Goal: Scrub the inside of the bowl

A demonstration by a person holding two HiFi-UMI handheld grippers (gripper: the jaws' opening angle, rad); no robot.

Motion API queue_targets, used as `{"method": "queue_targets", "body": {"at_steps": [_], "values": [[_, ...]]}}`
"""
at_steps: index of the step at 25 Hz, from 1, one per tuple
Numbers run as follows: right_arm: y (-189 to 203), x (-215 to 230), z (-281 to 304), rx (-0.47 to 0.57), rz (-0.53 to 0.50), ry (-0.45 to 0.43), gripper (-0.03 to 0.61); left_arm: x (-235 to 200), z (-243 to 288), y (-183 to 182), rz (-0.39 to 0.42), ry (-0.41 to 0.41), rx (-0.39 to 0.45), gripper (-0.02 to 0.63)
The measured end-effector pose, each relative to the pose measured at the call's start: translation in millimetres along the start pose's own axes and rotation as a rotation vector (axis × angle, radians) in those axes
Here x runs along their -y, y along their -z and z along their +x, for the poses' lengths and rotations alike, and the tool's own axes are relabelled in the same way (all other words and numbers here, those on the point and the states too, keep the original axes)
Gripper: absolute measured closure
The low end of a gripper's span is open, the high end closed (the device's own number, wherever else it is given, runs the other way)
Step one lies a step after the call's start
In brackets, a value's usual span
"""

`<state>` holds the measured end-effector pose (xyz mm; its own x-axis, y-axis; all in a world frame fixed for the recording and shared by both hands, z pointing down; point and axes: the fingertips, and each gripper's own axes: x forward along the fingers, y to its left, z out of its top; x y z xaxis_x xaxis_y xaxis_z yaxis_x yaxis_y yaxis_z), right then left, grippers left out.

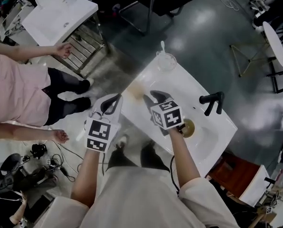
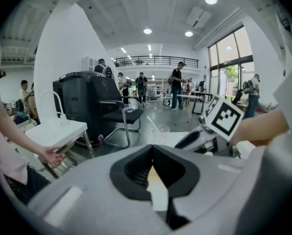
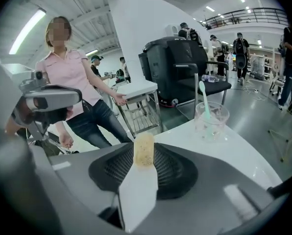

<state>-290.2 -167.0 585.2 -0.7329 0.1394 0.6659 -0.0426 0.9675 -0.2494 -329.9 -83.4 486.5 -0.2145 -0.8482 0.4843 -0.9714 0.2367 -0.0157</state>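
On a white table (image 1: 189, 87) seen from steeply above, we hold a two-finger gripper in each hand, arms reaching forward from a pale top. The bowl (image 1: 166, 61), clear glass with a pale spoon (image 3: 203, 99) standing in it, sits at the far end of the table, well apart from both grippers. A small yellowish sponge (image 1: 134, 90) lies near the table's left edge, between the bowl and our hands. The right gripper (image 1: 153, 98) hovers over the table with its fingers only narrowly apart. In the right gripper view the sponge shows in the gap at their tips with white table below it, and we cannot tell whether the fingers touch it. The left gripper (image 1: 112, 103) is just off the table's left edge, beside the right one. Its fingers also leave only a narrow slit, with nothing gripped between them. To the right of our right hand a brass drain (image 1: 188, 127) is set in the table's shallow basin, and a black faucet (image 1: 212, 101) stands beyond it. On the left a person in a pink shirt (image 1: 11, 91) stands near a second white stand (image 1: 61, 13). Dark, glossy floor surrounds the table.
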Motion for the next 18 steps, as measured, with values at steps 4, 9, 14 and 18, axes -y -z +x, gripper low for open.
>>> {"method": "queue_targets", "body": {"at_steps": [4,9,14,18], "values": [[12.3,5.2,27.4,-0.06,-0.015,-0.031,0.429,-0.4,3.9,5.8,-0.017,-0.023,-0.014,0.611],[15.3,5.0,52.6,-0.105,-0.041,-0.047,0.408,-3.6,0.6,18.1,-0.035,-0.047,-0.033,0.612],[26.8,11.4,74.2,-0.165,-0.064,-0.04,0.402,-7.9,-1.4,25.7,-0.042,-0.053,-0.043,0.612],[29.9,9.1,82.6,-0.184,-0.057,-0.046,0.4,-11.0,-6.5,31.0,-0.049,-0.055,-0.058,0.612]]}}
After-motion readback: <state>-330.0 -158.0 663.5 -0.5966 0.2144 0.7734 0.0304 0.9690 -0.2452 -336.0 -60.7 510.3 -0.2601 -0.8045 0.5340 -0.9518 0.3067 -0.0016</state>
